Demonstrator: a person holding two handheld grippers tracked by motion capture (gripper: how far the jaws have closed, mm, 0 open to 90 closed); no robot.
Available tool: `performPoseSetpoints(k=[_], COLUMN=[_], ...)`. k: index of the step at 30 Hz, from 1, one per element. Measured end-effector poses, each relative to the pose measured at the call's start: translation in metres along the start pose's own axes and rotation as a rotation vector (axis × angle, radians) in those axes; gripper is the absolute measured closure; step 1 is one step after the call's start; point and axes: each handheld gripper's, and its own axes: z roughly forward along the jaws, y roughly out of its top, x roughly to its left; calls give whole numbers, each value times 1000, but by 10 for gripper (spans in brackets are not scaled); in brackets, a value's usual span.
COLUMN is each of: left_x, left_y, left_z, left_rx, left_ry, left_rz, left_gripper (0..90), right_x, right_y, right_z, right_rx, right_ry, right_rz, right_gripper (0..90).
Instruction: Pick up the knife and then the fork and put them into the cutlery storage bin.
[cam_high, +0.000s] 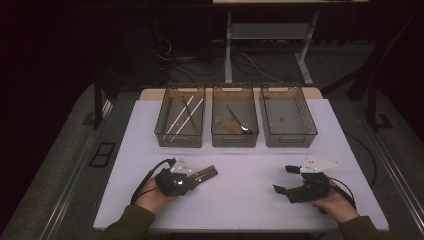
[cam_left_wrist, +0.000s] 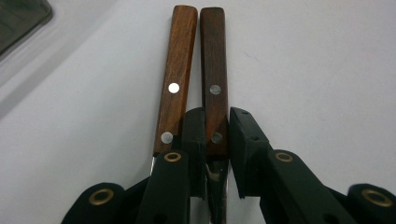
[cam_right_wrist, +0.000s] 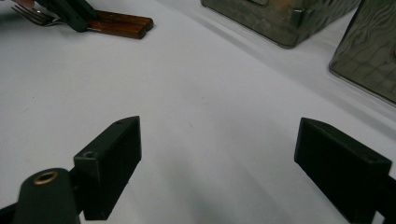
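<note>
The left gripper (cam_left_wrist: 217, 135) has its jaws pinching the darker wooden handle (cam_left_wrist: 214, 70) of one utensil, near where wood meets metal; a second, lighter wooden handle (cam_left_wrist: 176, 74) lies just beside it, outside the jaws, touching or nearly touching the gripped one. Both handles point away from the gripper over the white desk (cam_high: 240, 200), towards the middle of its near half. In the right gripper view the far end of this cutlery shows fork tines (cam_right_wrist: 28, 16). The right gripper (cam_right_wrist: 219, 163) has its jaws spread wide with bare desk between them, near the desk's near right corner. Along the far edge stand three clear bins: the left bin (cam_high: 164, 131) holds long thin sticks, the middle bin (cam_high: 215, 135) a few utensils, and the right bin (cam_high: 307, 127) is close to the right edge
</note>
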Motion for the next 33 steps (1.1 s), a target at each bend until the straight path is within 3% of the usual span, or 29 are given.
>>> performPoseSetpoints(k=[8,13,18,24,27,30,33], left_x=[-1,-3,-10,-23,-30,-36,-42], left_y=[6,16,31,58,73,86,98], left_z=[-2,-3,-4,-1,3,9,16], left_rx=[-14,-32,-53,-68,-81,-77,-64], left_ry=[-40,-74,-111,-168,-182,-201,-215], left_rz=[-30,-19,-4,60,102,139,188], left_gripper=[769,769,769,768,768,768,767], right_x=[2,4,7,10,11,11,13], right_y=[3,15,31,55,65,73,79], right_z=[1,2,4,6,12,19,26], right_rx=[5,24,38,30,52,83,116], right_ry=[23,92,155,228,253,312,345], right_rz=[-13,-25,-87,-160,-190,-190,-231], right_gripper=[145,145,145,145,145,146,147])
